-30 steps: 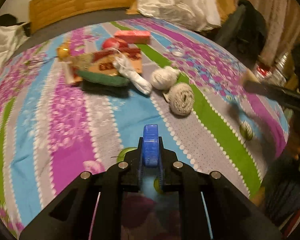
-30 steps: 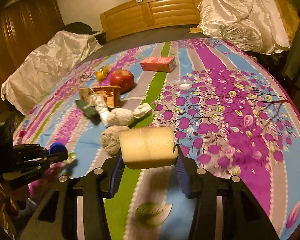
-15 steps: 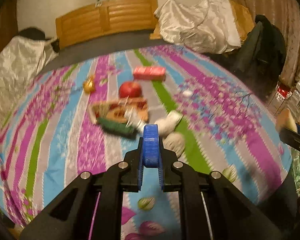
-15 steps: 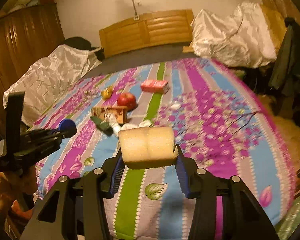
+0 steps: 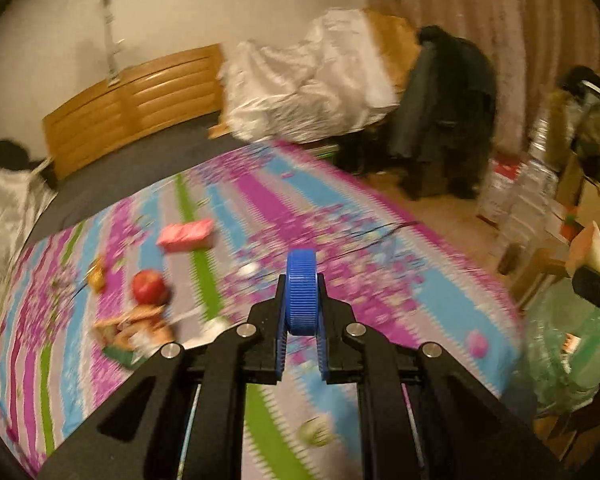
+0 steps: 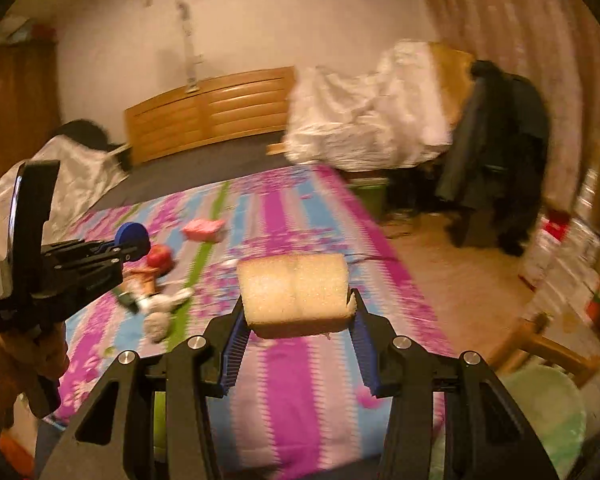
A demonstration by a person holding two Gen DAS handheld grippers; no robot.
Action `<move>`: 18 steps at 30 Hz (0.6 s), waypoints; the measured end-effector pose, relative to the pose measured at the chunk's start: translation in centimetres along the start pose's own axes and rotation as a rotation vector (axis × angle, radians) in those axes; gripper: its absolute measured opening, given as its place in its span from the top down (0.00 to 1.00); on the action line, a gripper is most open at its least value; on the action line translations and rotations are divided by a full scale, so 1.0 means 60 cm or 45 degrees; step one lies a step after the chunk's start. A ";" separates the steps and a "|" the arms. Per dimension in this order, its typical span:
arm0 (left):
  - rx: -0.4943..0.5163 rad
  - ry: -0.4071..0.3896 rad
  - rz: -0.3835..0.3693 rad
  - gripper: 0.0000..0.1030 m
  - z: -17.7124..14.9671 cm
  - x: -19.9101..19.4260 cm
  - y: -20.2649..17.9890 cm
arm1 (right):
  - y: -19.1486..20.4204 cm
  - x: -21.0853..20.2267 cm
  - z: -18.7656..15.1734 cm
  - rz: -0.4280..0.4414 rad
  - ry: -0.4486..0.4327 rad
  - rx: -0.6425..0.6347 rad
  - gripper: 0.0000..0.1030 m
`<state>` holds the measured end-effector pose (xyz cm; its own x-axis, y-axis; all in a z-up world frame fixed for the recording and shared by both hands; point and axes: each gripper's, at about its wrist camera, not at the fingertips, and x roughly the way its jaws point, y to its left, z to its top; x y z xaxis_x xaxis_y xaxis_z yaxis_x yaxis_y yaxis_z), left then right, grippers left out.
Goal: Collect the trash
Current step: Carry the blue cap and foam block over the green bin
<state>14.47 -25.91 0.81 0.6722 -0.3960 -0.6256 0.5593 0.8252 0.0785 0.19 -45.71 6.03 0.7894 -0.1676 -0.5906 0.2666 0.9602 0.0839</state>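
Observation:
My left gripper (image 5: 301, 312) is shut on a blue ribbed cap (image 5: 301, 292) and holds it above the bed's near edge; it also shows in the right wrist view (image 6: 130, 246). My right gripper (image 6: 298, 320) is shut on a beige foam block (image 6: 294, 292), held above the bed's right side. The block's end shows at the right edge of the left wrist view (image 5: 590, 250). A green plastic trash bag (image 5: 564, 344) sits on the floor right of the bed, also seen low in the right wrist view (image 6: 548, 416).
On the striped bedspread (image 5: 260, 208) lie a red apple (image 5: 150, 286), a pink box (image 5: 186, 234), a wrapper pile (image 5: 134, 330) and pale balls (image 6: 158, 322). A wooden stool (image 6: 540, 344), stacked boxes (image 5: 520, 196) and a dark coat (image 5: 448, 104) stand to the right.
Both grippers have pulled back from the bed and swung right, carrying the cap and the foam block. The trash bag and floor have come into view.

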 end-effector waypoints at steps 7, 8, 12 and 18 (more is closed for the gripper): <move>0.161 -0.030 -0.154 0.90 0.044 0.023 -0.160 | -0.174 -0.080 -0.031 -0.258 -0.014 0.169 0.53; 0.182 -0.033 -0.166 0.90 0.047 0.024 -0.178 | -0.192 -0.087 -0.037 -0.287 -0.017 0.183 0.53; 0.262 -0.049 -0.215 0.90 0.063 0.029 -0.245 | -0.278 -0.121 -0.065 -0.431 -0.027 0.270 0.53; 0.351 -0.066 -0.248 0.90 0.080 0.039 -0.325 | -0.357 -0.155 -0.113 -0.583 -0.014 0.330 0.53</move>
<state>7.46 -44.88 1.55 0.5594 -0.5616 -0.6096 0.7850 0.5950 0.1723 -16.60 -63.22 4.31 0.5654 -0.5604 -0.6052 0.7125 0.7015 0.0160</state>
